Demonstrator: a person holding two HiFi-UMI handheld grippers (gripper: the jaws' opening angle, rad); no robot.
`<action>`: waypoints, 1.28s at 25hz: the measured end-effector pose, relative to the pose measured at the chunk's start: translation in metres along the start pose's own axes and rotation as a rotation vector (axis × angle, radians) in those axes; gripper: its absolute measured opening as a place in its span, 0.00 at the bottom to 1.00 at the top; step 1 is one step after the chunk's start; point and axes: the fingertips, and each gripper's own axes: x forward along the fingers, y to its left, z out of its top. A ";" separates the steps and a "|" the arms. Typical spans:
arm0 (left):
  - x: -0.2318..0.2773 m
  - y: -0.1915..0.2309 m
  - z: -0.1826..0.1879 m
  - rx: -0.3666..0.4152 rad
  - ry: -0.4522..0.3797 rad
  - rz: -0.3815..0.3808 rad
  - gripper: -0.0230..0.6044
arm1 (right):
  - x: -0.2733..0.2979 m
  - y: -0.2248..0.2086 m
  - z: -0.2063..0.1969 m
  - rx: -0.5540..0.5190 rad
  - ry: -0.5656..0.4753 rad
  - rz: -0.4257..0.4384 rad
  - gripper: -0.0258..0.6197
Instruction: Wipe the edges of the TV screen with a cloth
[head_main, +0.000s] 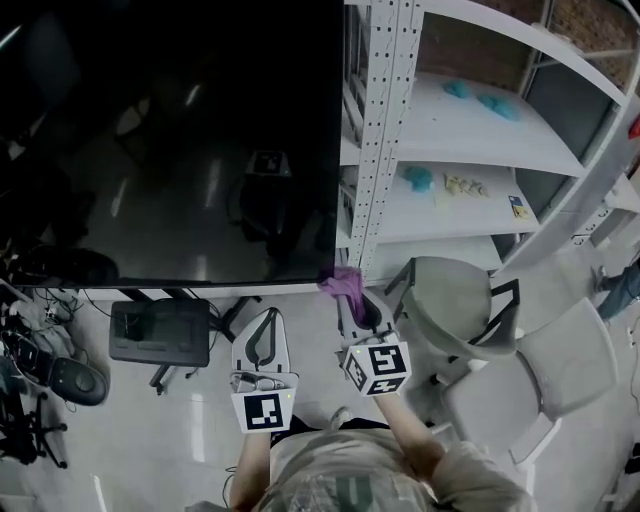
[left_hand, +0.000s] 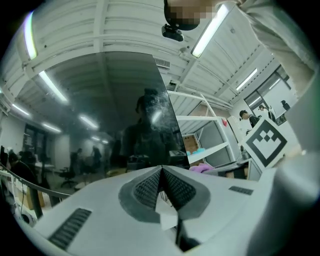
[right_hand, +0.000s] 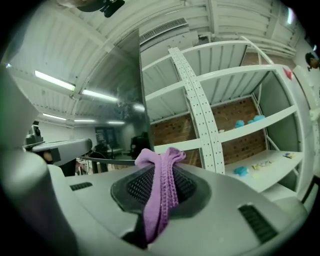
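Left hand-held gripper (left_hand: 161, 172) hangs closed, empty; right hand-held gripper (right_hand: 160, 172), pinching the cloth (right_hand: 161, 197), should press steadily along the TV screen (head_main: 180, 140) edge.

A white metal shelving unit (head_main: 385, 120) carries two teal objects (head_main: 480, 97) toward the back edge of its upper shelf. On the lower shelf, a third teal object (head_main: 419, 178) lies near the left edge, with small pale items (head_main: 464, 185) just beside it and a card (head_main: 518, 206) near the right edge. Grey chairs (head_main: 450, 305), a black box (head_main: 160, 331) and tangled cables (head_main: 30, 330) sit on the floor.
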 end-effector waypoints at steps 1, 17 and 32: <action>-0.001 -0.001 0.000 -0.001 0.003 0.003 0.06 | -0.003 -0.008 0.003 0.004 -0.008 -0.019 0.14; 0.009 -0.043 0.013 -0.041 -0.021 -0.059 0.06 | -0.027 -0.030 0.039 -0.014 -0.088 -0.072 0.14; -0.017 -0.027 0.005 -0.049 -0.013 -0.031 0.06 | -0.004 0.014 0.019 -0.038 -0.021 0.018 0.14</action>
